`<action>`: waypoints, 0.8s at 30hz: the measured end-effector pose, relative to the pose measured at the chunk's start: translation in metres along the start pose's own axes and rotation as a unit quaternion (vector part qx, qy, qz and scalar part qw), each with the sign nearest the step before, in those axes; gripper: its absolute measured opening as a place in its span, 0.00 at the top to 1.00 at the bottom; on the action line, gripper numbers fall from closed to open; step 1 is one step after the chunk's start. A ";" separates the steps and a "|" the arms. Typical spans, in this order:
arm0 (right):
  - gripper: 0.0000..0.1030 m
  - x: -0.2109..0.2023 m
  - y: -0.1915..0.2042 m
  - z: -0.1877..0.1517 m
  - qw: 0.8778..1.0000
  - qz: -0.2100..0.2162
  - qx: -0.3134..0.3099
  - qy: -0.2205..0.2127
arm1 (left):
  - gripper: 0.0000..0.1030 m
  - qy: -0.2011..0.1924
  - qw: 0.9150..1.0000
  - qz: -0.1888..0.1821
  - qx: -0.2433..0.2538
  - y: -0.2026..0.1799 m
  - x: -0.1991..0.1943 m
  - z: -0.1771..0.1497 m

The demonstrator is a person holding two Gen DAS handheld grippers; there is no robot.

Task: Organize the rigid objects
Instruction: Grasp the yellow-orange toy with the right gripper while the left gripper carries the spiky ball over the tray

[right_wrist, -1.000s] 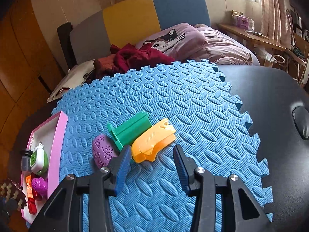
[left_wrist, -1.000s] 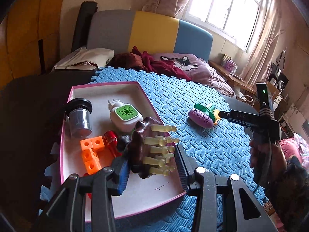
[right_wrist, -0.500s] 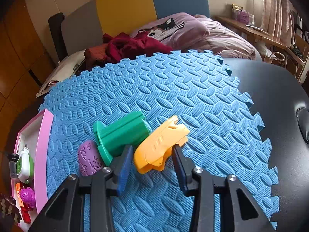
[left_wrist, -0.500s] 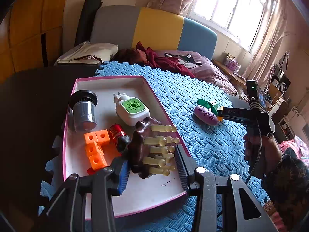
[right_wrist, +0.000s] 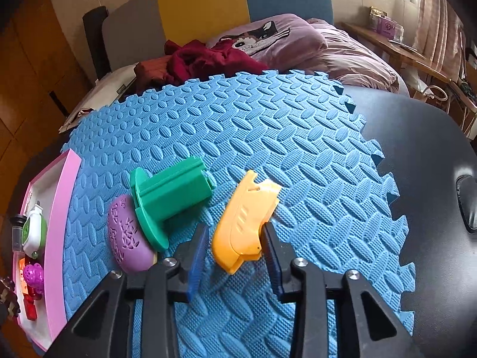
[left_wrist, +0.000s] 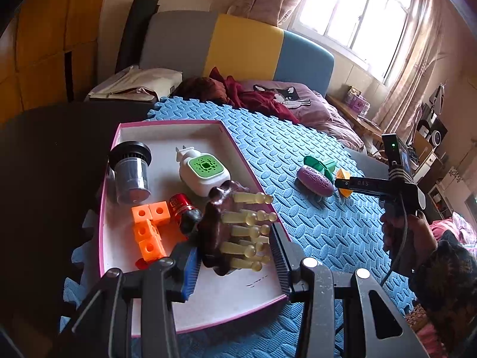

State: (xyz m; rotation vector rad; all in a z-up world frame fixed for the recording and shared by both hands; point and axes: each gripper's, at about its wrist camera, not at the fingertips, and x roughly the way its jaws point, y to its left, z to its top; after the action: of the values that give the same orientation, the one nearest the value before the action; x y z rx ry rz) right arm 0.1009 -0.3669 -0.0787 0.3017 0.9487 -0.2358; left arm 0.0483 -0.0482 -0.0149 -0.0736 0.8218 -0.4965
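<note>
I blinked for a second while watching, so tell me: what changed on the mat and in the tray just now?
The right gripper moved in around the orange plastic piece, which now sits between its fingers; the jaws are opening slightly again, and only the right finger seems to touch it. The piece has turned a little, away from the green spool. The left gripper kept its hold on the brown massage brush over the pink tray.

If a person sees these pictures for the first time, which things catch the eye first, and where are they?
Most striking is the dark brush with pale pegs, gripped by the left hand-held gripper above the pink-rimmed tray. Next is the orange plastic piece on the blue foam mat, between the fingers of the right hand-held gripper, whose jaws are opening. Beside it lie a green flanged part and a purple oval.
</note>
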 end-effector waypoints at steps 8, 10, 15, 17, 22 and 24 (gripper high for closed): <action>0.72 -0.005 0.010 -0.017 0.999 -0.022 -0.038 -0.011 | 0.57 -0.015 0.999 0.021 -0.022 0.019 -0.018 -0.002; 0.72 -0.010 0.012 -0.027 0.998 -0.027 -0.054 -0.017 | 0.57 -0.020 0.999 0.032 -0.032 0.028 -0.024 -0.003; 0.72 -0.015 0.013 -0.035 0.997 -0.026 -0.065 -0.023 | 0.57 -0.028 0.996 0.063 -0.058 0.052 -0.031 0.002; 0.72 -0.015 0.014 -0.035 0.997 -0.029 -0.065 -0.025 | 0.57 -0.032 0.995 0.064 -0.066 0.058 -0.033 0.006; 0.72 -0.016 0.016 -0.042 0.995 -0.036 -0.075 -0.051 | 0.57 -0.037 0.995 0.068 -0.060 0.060 -0.032 0.016; 0.72 -0.017 0.016 -0.044 0.995 -0.037 -0.076 -0.056 | 0.57 -0.032 0.995 0.071 -0.058 0.060 -0.028 0.019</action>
State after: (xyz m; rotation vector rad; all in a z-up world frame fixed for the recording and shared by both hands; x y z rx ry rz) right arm 0.0637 -0.3350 -0.0863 0.1118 0.8623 -0.2444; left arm 0.0698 0.0149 0.0018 -0.1362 0.7866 -0.3110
